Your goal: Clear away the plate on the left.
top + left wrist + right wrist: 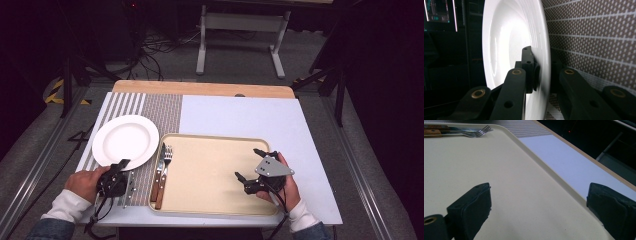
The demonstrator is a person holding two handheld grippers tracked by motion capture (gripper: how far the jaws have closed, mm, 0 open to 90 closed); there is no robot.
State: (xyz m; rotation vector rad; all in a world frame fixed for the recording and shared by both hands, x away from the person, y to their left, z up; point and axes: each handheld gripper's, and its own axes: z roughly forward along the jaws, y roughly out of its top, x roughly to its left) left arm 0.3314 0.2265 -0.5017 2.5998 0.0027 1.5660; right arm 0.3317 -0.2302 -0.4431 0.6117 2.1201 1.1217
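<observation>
Plate: white plate (125, 140) lies on the striped woven placemat (162, 112) at the left of the worktop (240, 115), just beside the left edge of the tray.
Plate seen from the left gripper view: the plate (509, 45) stands as a tall white disc, its rim running between the two black jaws, with the placemat (594, 37) behind it.
Left gripper: left gripper (118, 170) sits at the near rim of the plate, carried by the left hand (86, 181); it is closed on the rim, one pad (535, 75) pressed on the upper face and the other jaw under the edge.
Right gripper: right gripper (248, 164) is over the right part of the tray, carried by the right hand (285, 187); its jaws stand wide apart with nothing between them.
Right gripper view: the two black pads (477, 207) hover over the bare tray floor, one on each side of the picture, the right one over the tray's rim.
Tray: beige tray (210, 172) lies in the middle of the worktop, near its front edge.
Cutlery: fork (166, 156) and knife (159, 177), both with wooden handles, lie side by side along the tray's left edge, tips pointing away from the person; in the right gripper view the fork (477, 131) shows at the far corner of the tray (511, 182).
Worktop surface: pale blue sheet right of the placemat, wooden strip along the far edge.
</observation>
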